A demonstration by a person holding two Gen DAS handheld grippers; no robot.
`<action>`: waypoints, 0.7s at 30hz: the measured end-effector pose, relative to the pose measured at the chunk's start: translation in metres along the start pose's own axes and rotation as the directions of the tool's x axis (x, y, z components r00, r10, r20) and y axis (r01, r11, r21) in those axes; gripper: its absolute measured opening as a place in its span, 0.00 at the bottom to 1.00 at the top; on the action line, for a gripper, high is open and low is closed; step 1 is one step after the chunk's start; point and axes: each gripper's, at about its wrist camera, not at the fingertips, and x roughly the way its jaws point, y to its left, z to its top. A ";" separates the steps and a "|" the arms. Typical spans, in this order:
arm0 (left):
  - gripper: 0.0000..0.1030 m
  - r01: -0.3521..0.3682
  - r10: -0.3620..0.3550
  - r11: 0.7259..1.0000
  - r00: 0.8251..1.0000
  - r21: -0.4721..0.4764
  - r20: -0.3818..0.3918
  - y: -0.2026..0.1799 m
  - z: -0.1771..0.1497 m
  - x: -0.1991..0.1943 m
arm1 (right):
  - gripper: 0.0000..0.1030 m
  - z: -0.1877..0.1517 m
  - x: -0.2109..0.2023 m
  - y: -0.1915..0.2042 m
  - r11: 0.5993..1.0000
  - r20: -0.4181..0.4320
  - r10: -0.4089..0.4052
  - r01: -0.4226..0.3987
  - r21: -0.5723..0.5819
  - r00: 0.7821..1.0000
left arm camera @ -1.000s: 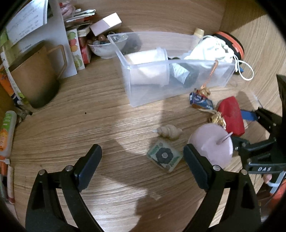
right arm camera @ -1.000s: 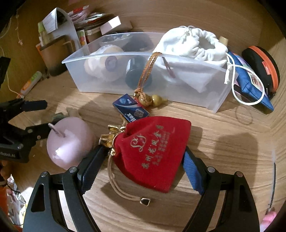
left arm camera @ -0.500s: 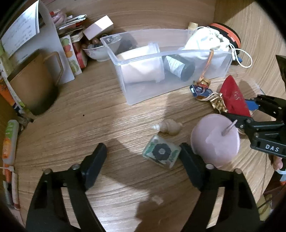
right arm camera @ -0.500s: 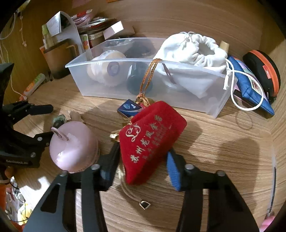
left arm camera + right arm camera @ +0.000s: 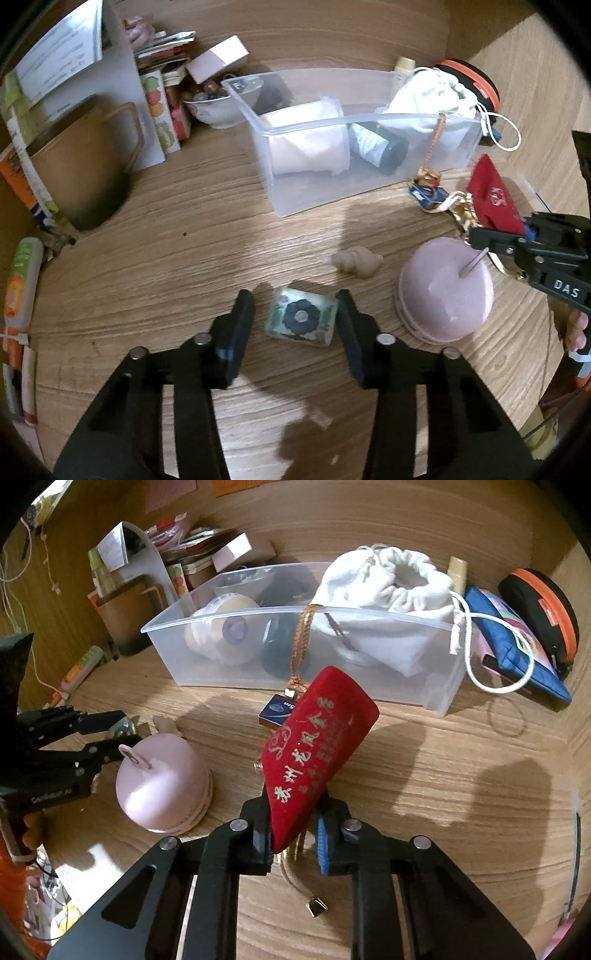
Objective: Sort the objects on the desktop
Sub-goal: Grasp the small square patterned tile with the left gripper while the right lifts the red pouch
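A small square box with a dark flower print (image 5: 301, 319) lies on the wooden desk between the fingers of my left gripper (image 5: 295, 325). Its jaws are closing; the right pad is at the box's edge and a narrow gap shows at the left pad. My right gripper (image 5: 291, 830) is shut on the lower end of a red velvet pouch (image 5: 317, 746), which stands tilted up off the desk with its gold cord hanging below. The same pouch (image 5: 493, 201) shows at the right of the left wrist view. A clear plastic bin (image 5: 369, 686) stands behind it.
A pink dome with a stem (image 5: 447, 291) and a beige shell (image 5: 356, 262) sit between the grippers. A small blue box (image 5: 277, 709) lies by the bin. The bin holds a white drawstring bag (image 5: 388, 579), a roll and a dark bottle. A brown mug (image 5: 81, 173) stands at the left.
The left jaws have narrowed from wide to close around the flower box. The right jaws have closed on the red pouch, squeezing it upright from lying flat.
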 end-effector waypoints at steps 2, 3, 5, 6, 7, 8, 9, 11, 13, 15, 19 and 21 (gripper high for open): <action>0.34 -0.011 0.011 1.000 1.000 -0.014 0.005 0.003 -0.002 -0.001 | 0.15 0.000 -0.003 -0.003 1.000 0.000 0.007 -0.007 0.009 1.000; 0.32 -0.014 0.014 1.000 1.000 -0.018 0.006 0.005 -0.002 -0.002 | 0.15 -0.001 -0.006 -0.005 1.000 0.002 0.016 -0.016 0.014 1.000; 0.32 -0.023 0.024 0.999 1.000 -0.029 0.008 0.007 -0.005 -0.003 | 0.15 -0.002 -0.011 -0.008 1.000 0.009 0.021 -0.021 0.022 1.000; 0.32 -0.029 0.029 0.999 1.000 -0.030 0.009 0.007 -0.006 -0.004 | 0.15 -0.002 -0.014 -0.009 1.000 0.016 0.019 -0.019 0.023 1.000; 0.32 -0.036 0.037 0.999 0.999 -0.031 0.011 0.008 -0.007 -0.004 | 0.15 -0.002 -0.017 -0.011 1.000 0.022 0.018 -0.019 0.025 1.000; 0.32 -0.042 0.043 0.999 0.999 -0.034 0.011 0.009 -0.007 -0.005 | 0.15 -0.002 -0.019 -0.011 0.999 0.027 0.018 -0.019 0.029 0.999; 0.32 -0.045 0.046 0.998 0.999 -0.038 0.011 0.009 -0.008 -0.005 | 0.15 -0.002 -0.023 -0.013 0.999 0.035 0.019 -0.020 0.032 0.999; 0.32 -0.052 0.052 0.998 0.999 -0.046 0.009 0.011 -0.009 -0.006 | 0.15 0.000 -0.028 -0.014 0.999 0.048 0.019 -0.020 0.036 0.999; 0.32 -0.051 0.052 0.997 0.999 -0.053 0.010 0.014 -0.009 -0.007 | 0.15 0.003 -0.035 -0.016 0.999 0.065 0.020 -0.022 0.035 0.998; 0.32 -0.052 0.053 0.997 0.999 -0.060 0.015 0.015 -0.007 -0.010 | 0.15 0.006 -0.041 -0.017 0.999 0.081 0.024 -0.026 0.036 0.996; 0.32 -0.056 0.059 0.996 0.997 -0.071 0.040 0.017 -0.001 -0.020 | 0.15 0.010 -0.052 -0.019 0.999 0.108 0.032 -0.036 0.035 0.994; 0.32 -0.052 0.056 0.996 0.997 -0.072 0.056 0.017 0.004 -0.025 | 0.15 0.011 -0.058 -0.019 0.999 0.125 0.036 -0.041 0.035 0.991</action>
